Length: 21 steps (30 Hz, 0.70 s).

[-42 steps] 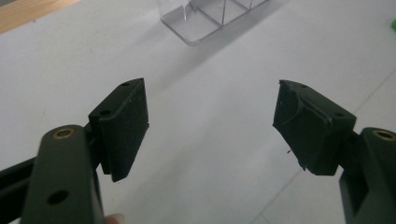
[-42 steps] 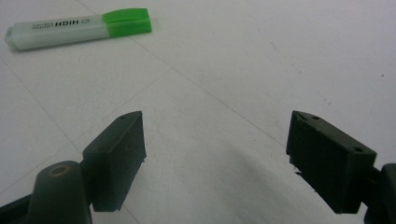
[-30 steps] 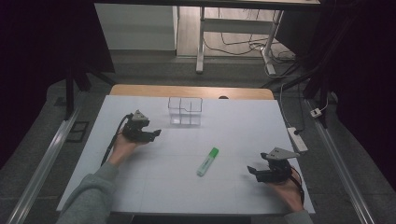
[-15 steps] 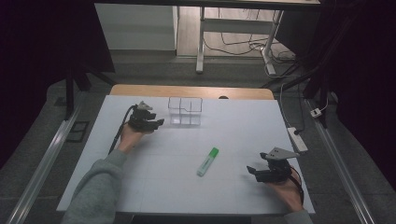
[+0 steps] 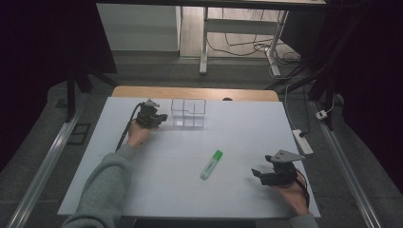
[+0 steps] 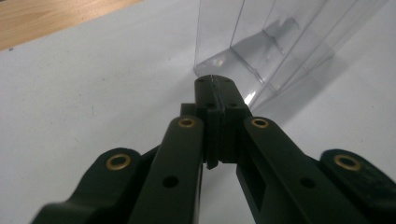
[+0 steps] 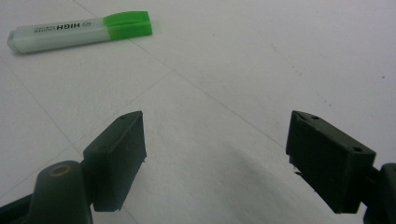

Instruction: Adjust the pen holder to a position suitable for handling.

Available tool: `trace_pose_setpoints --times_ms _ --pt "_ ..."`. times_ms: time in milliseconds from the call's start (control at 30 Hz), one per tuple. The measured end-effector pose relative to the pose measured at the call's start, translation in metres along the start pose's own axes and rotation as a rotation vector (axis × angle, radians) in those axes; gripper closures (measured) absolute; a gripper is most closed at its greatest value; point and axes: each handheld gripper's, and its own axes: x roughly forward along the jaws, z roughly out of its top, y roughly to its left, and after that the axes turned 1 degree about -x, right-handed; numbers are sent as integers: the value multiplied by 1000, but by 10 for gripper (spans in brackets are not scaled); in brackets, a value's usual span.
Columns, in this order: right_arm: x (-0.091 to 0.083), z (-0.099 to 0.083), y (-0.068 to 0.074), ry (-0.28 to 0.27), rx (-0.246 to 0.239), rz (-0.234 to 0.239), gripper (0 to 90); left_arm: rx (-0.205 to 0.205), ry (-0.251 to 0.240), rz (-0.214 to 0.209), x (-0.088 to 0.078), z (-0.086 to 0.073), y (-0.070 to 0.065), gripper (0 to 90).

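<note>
- Two black jaws of the left gripper (image 6: 215, 86) are pressed flat together with nothing between them; they have just been closing.
- Their tips sit just short of the near lower corner of the clear plastic organizer (image 6: 275, 42), very close to it; whether they touch it I cannot tell.
- From the high view, the left gripper (image 5: 159, 118) is just beside the left wall of the clear plastic organizer (image 5: 188, 113), which stands upright near the far edge of the white table (image 5: 95, 171).
- The right gripper (image 7: 215, 149) has its jaws spread wide over bare tabletop, holding nothing.
- A green highlighter (image 7: 79, 31) lies flat beyond those jaws, well apart from them.
- From above, the green highlighter (image 5: 211, 164) lies between the two hands, nearer the right gripper (image 5: 259, 175).
</note>
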Motion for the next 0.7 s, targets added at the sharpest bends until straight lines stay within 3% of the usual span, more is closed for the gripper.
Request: trace_pose_setpoints --times_ms 200,700 --pt "0 0 0 2 -1 0 200 -22 -7 -22 5 8 0 887" --pt "-1 0 0 2 -1 -1 200 -34 15 -33 16 16 1 889"
